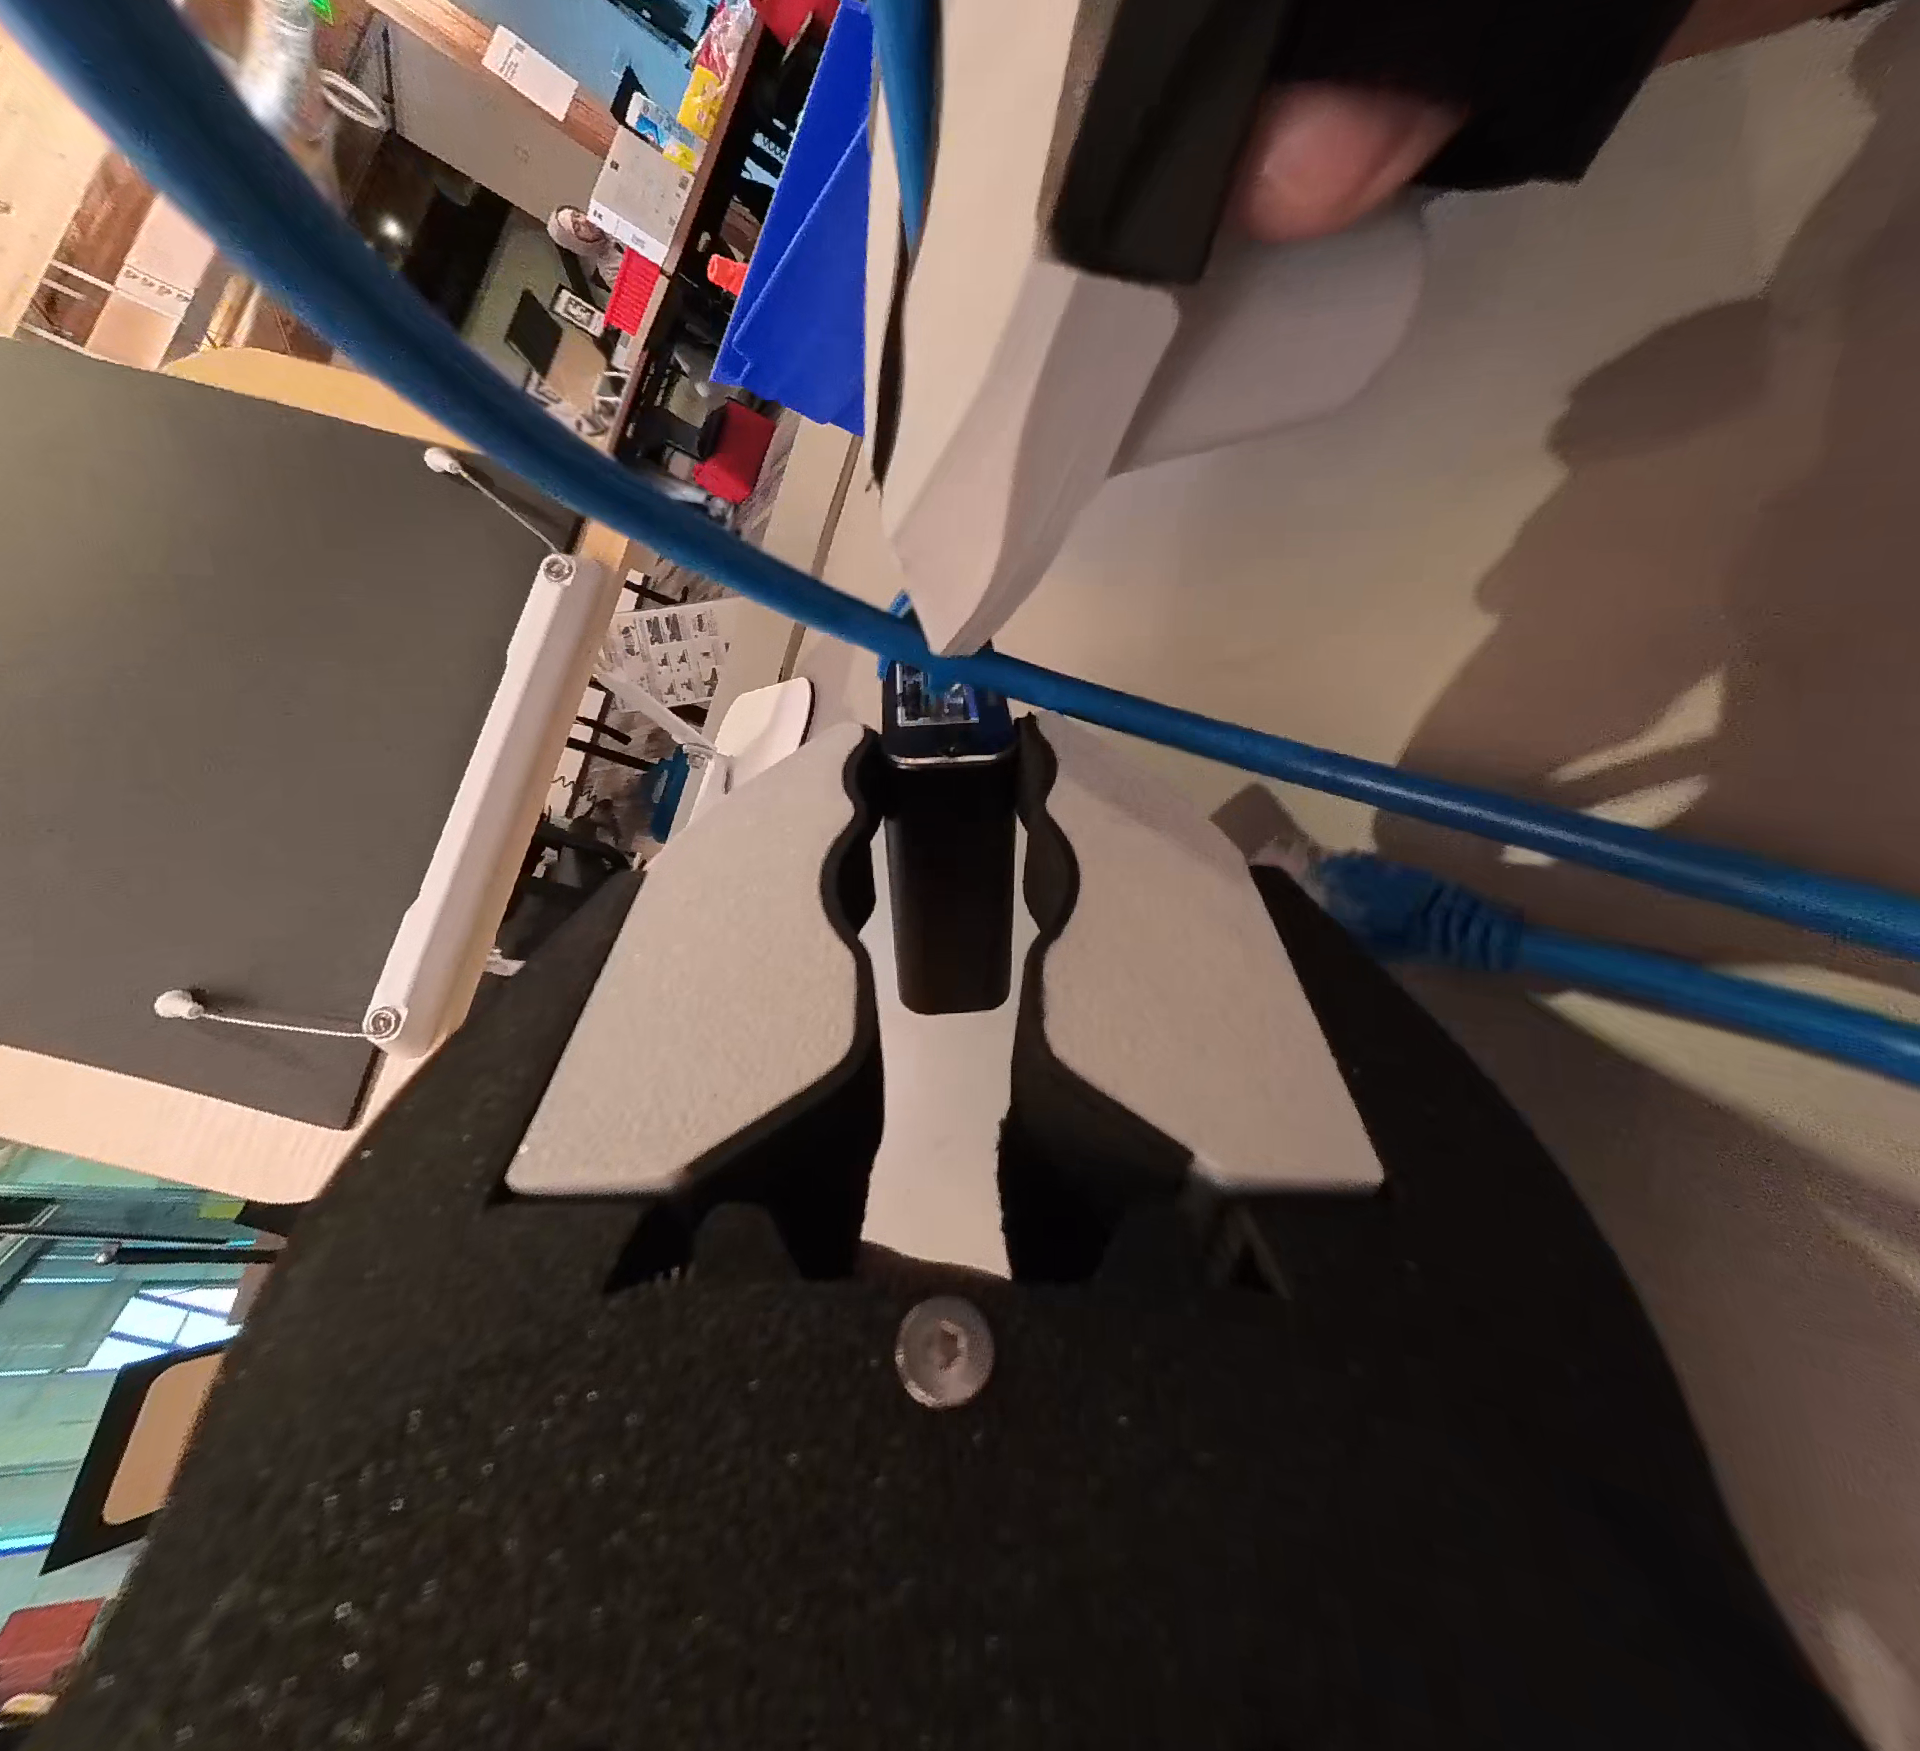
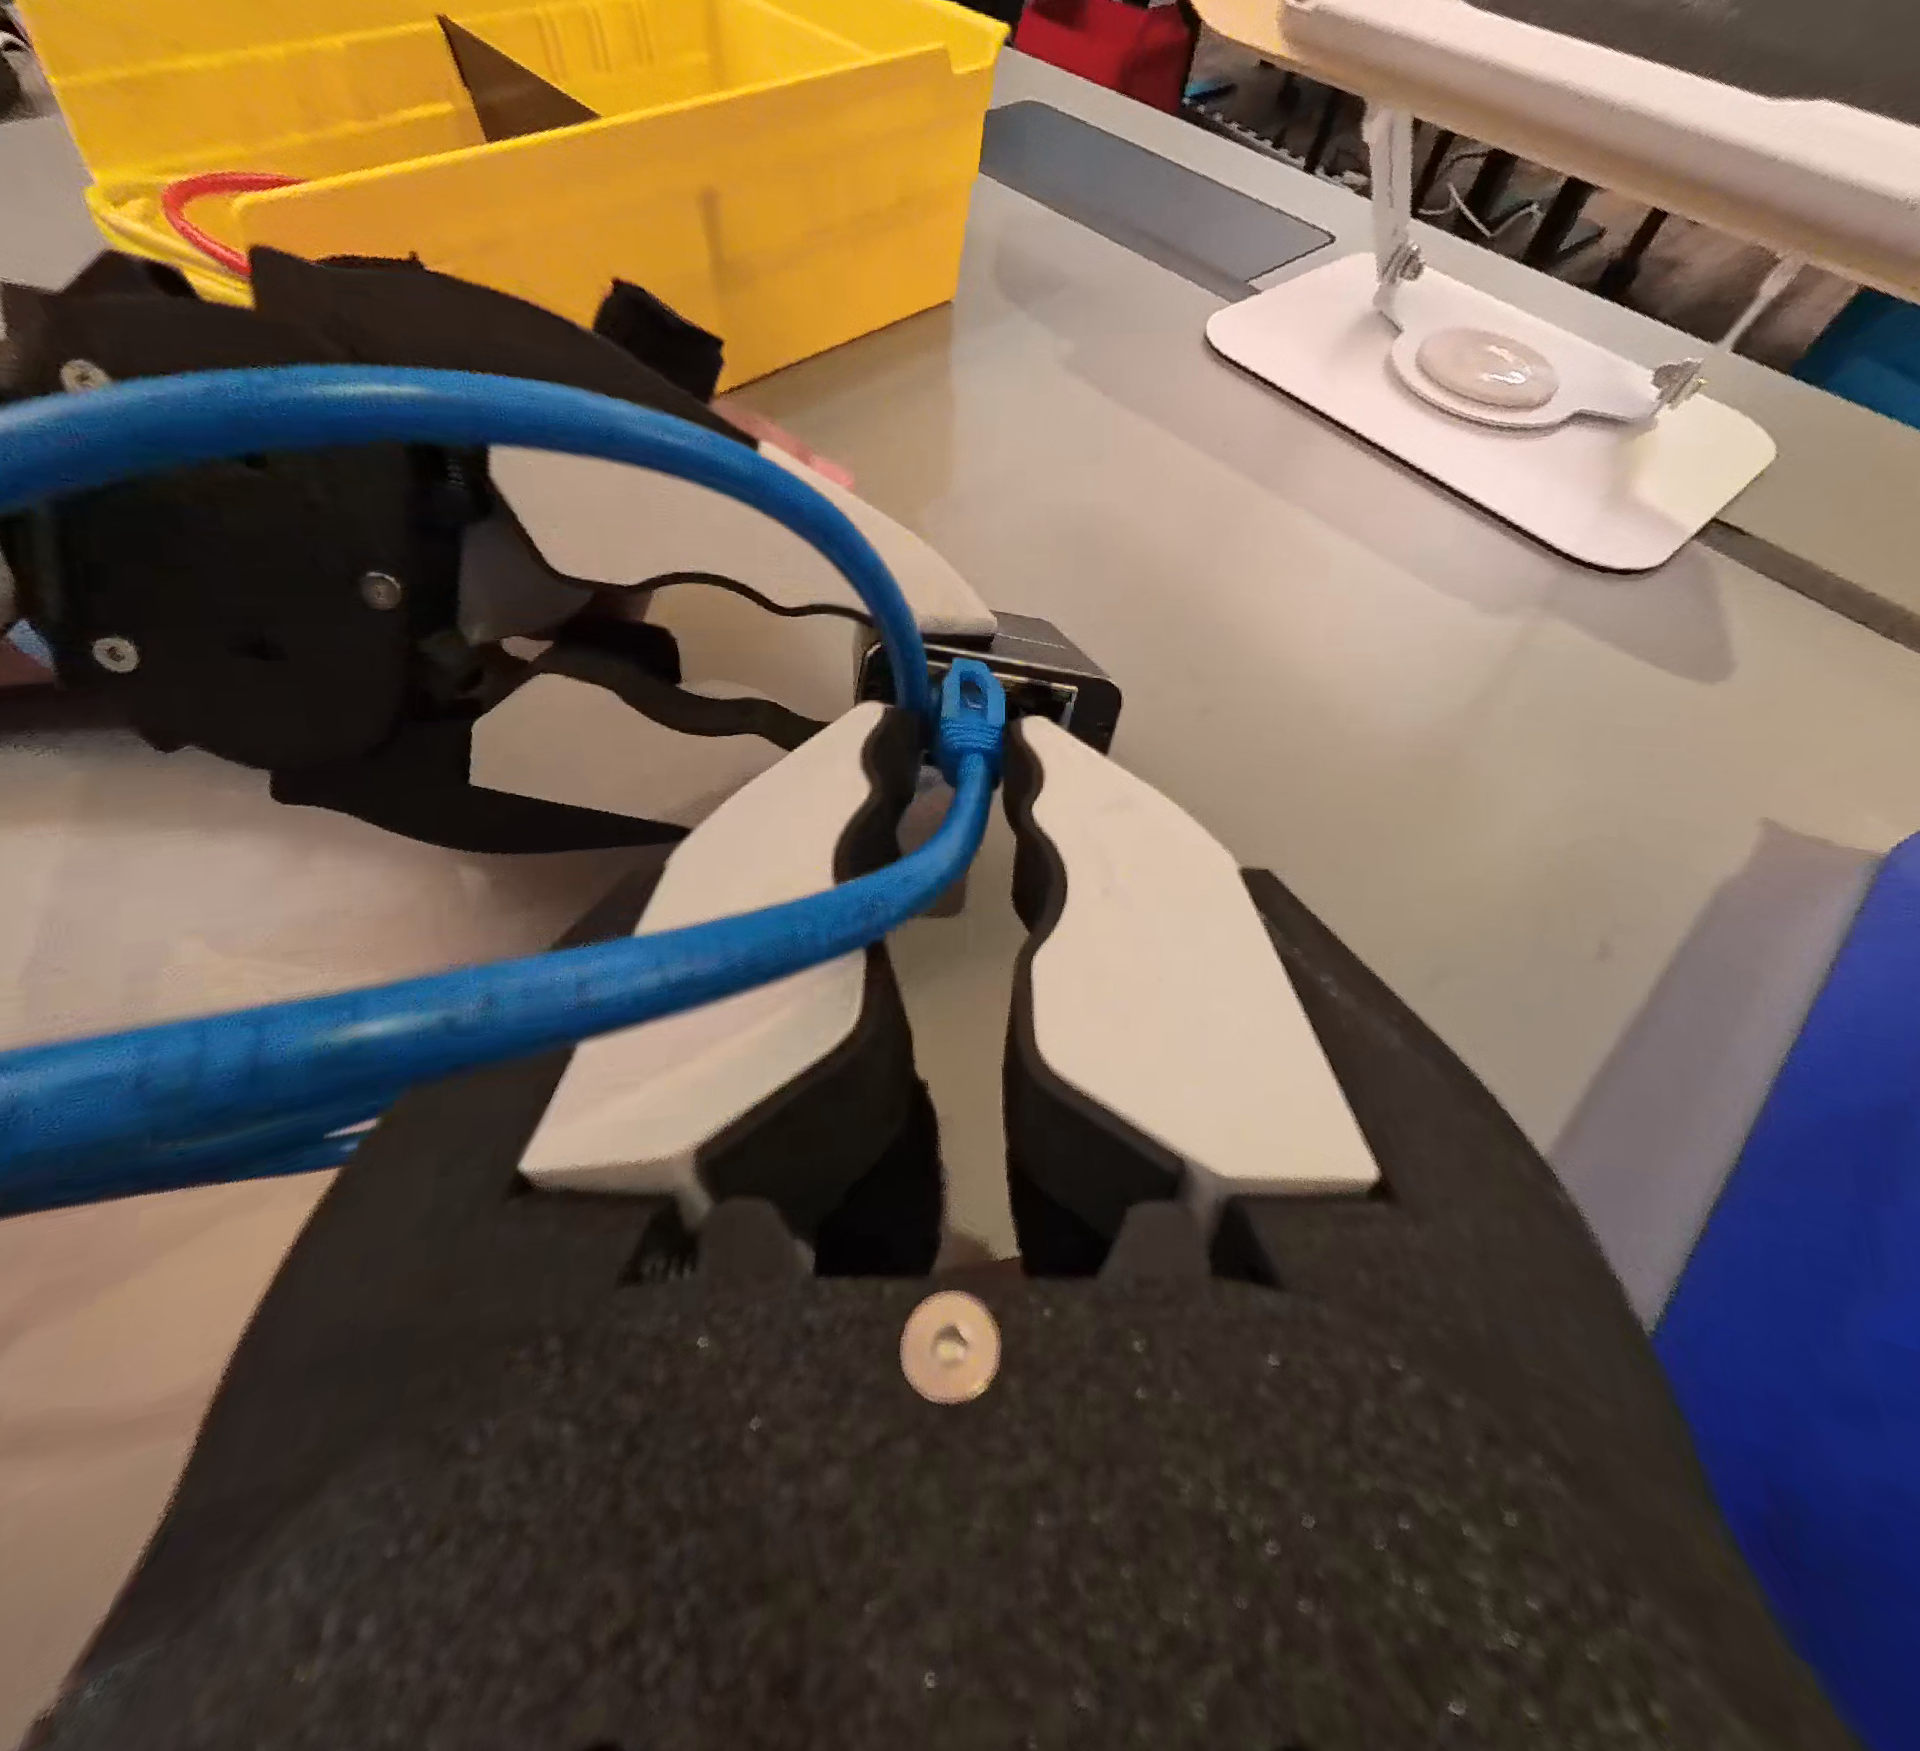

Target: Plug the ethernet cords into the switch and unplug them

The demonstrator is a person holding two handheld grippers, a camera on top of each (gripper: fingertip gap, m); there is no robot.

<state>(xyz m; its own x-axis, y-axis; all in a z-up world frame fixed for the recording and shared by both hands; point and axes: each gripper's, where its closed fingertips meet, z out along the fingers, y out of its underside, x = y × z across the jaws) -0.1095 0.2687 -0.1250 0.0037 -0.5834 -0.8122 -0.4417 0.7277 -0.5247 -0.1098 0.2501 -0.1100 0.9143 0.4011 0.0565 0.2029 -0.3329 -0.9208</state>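
Note:
A small black switch (image 1: 945,891) lies on the grey table (image 2: 1299,766). My left gripper (image 1: 945,745) is shut on its body; it also shows at the left of the right wrist view (image 2: 894,673). My right gripper (image 2: 961,735) is closed on the blue plug (image 2: 971,714) of a blue ethernet cord (image 2: 520,984), right at the switch's (image 2: 1070,662) port face. In the left wrist view the right gripper (image 1: 951,636) comes down from above onto the port end. The cord (image 1: 520,413) loops across. A second blue plug (image 1: 1392,906) lies loose on the table to the right.
Yellow bins (image 2: 623,174) stand behind the left gripper. A white stand base (image 2: 1486,444) holding a dark panel (image 1: 208,714) is at the back right. A blue bin (image 1: 810,247) sits farther off. A blue object (image 2: 1818,1286) is close at the right. Left and right tips are no more than a few centimetres apart.

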